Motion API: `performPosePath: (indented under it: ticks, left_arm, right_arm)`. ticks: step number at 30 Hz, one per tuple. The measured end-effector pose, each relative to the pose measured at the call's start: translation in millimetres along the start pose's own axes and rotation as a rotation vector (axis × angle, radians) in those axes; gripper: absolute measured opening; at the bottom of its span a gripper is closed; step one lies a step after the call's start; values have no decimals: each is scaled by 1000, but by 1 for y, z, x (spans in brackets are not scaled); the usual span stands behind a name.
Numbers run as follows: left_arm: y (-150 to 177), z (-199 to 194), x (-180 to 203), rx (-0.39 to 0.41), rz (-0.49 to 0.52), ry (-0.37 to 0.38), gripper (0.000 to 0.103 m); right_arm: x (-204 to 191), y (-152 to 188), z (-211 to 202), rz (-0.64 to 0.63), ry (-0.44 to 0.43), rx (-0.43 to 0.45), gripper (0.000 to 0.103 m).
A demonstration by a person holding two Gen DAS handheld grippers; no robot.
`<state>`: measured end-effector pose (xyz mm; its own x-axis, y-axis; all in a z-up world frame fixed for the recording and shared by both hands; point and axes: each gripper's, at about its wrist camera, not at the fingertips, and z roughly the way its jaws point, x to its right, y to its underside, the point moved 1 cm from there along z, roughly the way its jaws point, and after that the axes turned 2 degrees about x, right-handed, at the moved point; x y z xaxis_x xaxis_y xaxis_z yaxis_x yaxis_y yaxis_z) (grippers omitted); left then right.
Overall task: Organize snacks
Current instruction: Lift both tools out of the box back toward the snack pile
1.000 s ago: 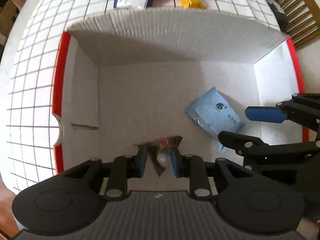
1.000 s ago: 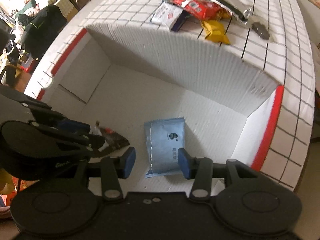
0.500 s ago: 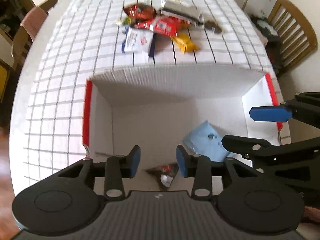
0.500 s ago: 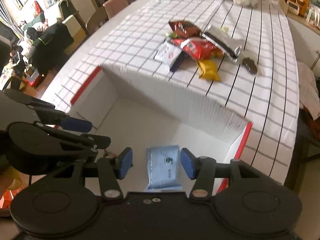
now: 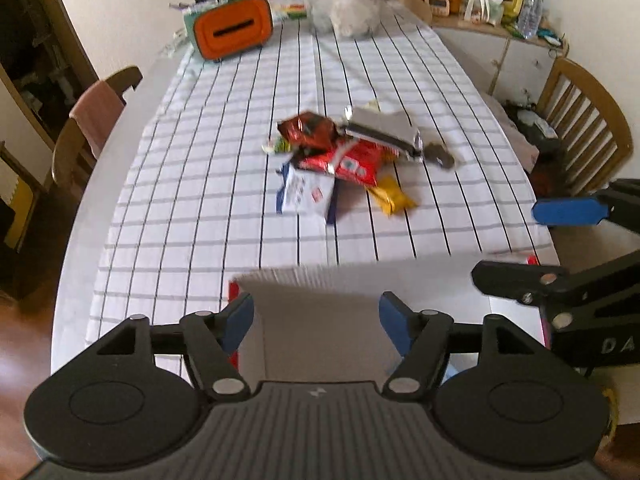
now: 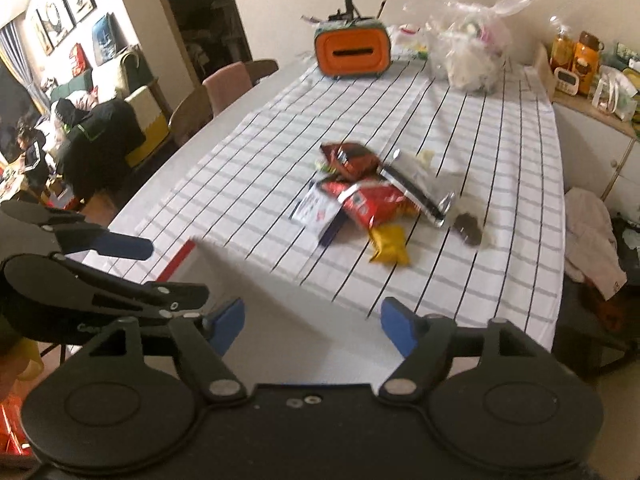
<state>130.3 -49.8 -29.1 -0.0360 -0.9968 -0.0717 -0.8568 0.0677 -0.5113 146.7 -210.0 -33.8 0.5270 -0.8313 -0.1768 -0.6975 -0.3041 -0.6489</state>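
Observation:
Both grippers hover above the near side of a white cardboard box (image 5: 312, 280) with red edges (image 6: 260, 276). My left gripper (image 5: 316, 320) has its jaws opening, with nothing between the blue pads. My right gripper (image 6: 312, 324) is opening too and holds nothing. Each shows in the other's view: the right gripper (image 5: 506, 244) at the right, the left gripper (image 6: 176, 270) at the left. Beyond the box lies a snack pile (image 5: 344, 156): a red packet (image 6: 368, 200), a yellow packet (image 5: 392, 198), a white-blue packet (image 5: 304, 192) and a silver packet (image 6: 416, 184). The box floor is hidden.
An orange tissue box (image 5: 230, 36) and a clear plastic bag (image 5: 348, 12) stand at the table's far end. Wooden chairs sit at the right (image 5: 580, 120) and left (image 5: 96, 120). The checked tablecloth (image 6: 240, 184) covers the table. A person (image 6: 28, 152) sits far off.
Both grippers have risen out of the box and tilted up towards the table. Their jaws widened; the left let go of a brown-red packet. It and the blue packet are out of sight.

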Motion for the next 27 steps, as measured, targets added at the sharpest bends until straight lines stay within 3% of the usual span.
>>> performPosePath:
  ticks: [5, 8, 16, 21, 27]
  left_arm:
    - [-20, 4, -9, 41, 18, 21, 75]
    - [-34, 9, -17, 69, 25, 30, 81]
    - [-71, 40, -40, 120, 55, 47, 87]
    - [-89, 74, -52, 90, 107, 79, 87]
    - [-103, 123, -53, 2, 165, 133, 87]
  right_arm:
    - [13, -21, 3, 21, 19, 31, 85]
    - [20, -33, 8, 40, 24, 45, 95]
    - [36, -58, 37, 54, 16, 30, 96]
    - [48, -65, 73, 55, 25, -31, 96]
    - [61, -69, 115, 99, 32, -127, 95]
